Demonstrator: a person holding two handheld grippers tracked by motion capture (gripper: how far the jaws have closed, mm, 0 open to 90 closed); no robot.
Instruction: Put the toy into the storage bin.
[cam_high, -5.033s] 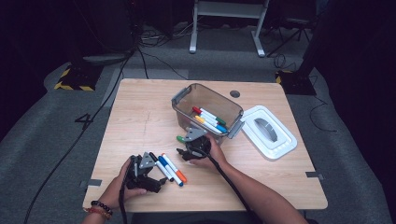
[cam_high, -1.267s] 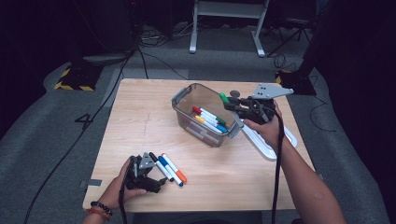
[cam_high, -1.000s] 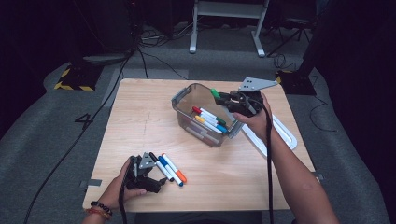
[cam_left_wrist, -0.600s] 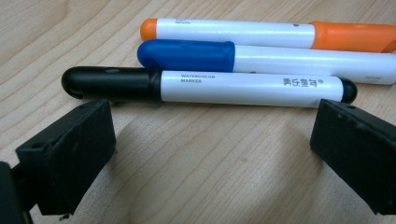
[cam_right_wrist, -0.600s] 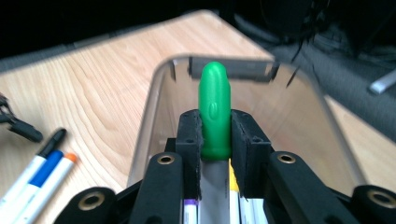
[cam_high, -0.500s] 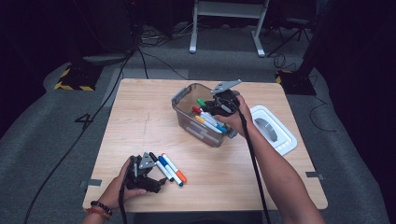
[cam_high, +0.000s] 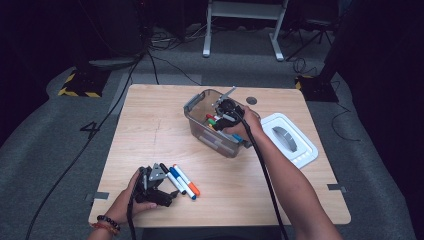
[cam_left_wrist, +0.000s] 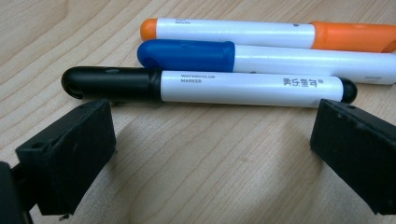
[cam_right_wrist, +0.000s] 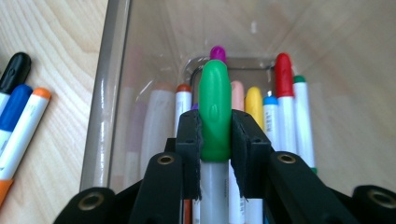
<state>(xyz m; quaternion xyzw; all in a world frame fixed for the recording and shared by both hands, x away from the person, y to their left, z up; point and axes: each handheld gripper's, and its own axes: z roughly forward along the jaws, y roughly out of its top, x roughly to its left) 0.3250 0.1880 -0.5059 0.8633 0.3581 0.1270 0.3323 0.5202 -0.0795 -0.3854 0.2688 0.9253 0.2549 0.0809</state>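
Holding a green marker pinched in my right gripper, I hover over the clear bin to drop it in. My left gripper, jaws spread, rests at the near-left table beside three markers.

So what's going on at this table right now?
A person is sorting markers with two handheld grippers. The right gripper is shut on a green-capped marker, held over the clear bin of markers. The left gripper rests open on the table beside black, blue and orange markers.
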